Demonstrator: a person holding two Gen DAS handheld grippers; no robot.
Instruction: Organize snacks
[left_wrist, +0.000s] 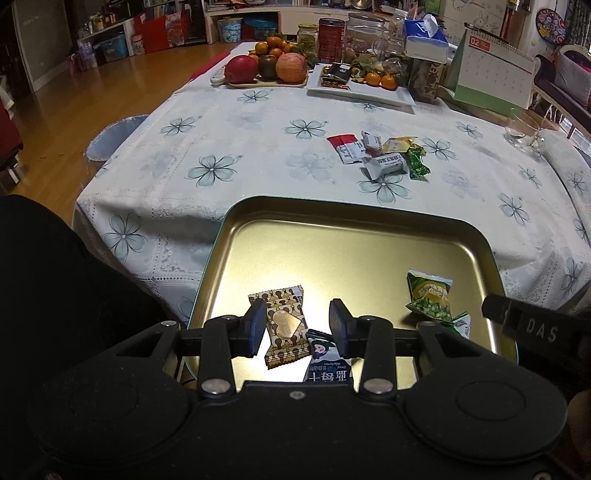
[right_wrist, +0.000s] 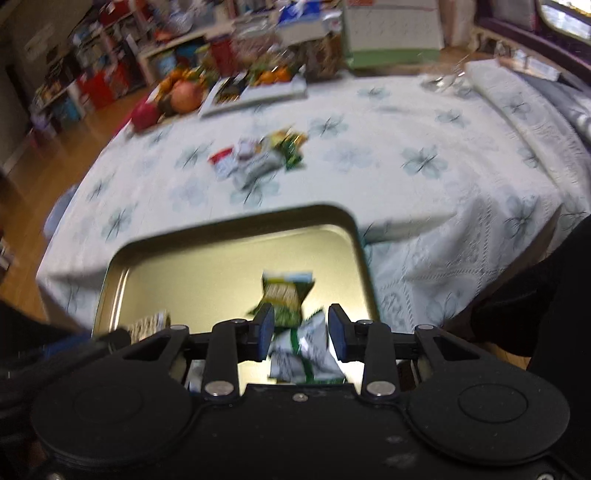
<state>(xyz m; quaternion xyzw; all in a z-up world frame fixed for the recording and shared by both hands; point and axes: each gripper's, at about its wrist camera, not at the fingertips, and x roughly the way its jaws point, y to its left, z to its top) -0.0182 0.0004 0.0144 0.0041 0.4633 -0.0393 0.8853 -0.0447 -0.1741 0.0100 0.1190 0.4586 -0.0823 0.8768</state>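
We see a shallow gold-coloured metal tray (left_wrist: 369, 236) with rounded corners at the near edge of the table (left_wrist: 258, 147), which is spread with a white cloth printed with grey-blue flowers. In the tray lie four wrapped snacks: a brown-and-cream patterned packet (left_wrist: 286, 325) bearing a gold heart, a blue-and-white packet (left_wrist: 327, 363) with a cartoon figure, a green pea packet (left_wrist: 428, 295), and a white-and-green packet (right_wrist: 303, 350). A loose heap of wrapped snacks (left_wrist: 380, 155) rests farther out on the cloth, well apart from the tray.

The left claw (left_wrist: 297, 326) hangs above the tray with its jaws spread; we see the patterned packet lying beneath the gap, gripped by neither pad. The right claw (right_wrist: 301, 330), in a blurred view, stands partly spread over the white-and-green packet, and its pads appear clear of the wrapper on both sides.
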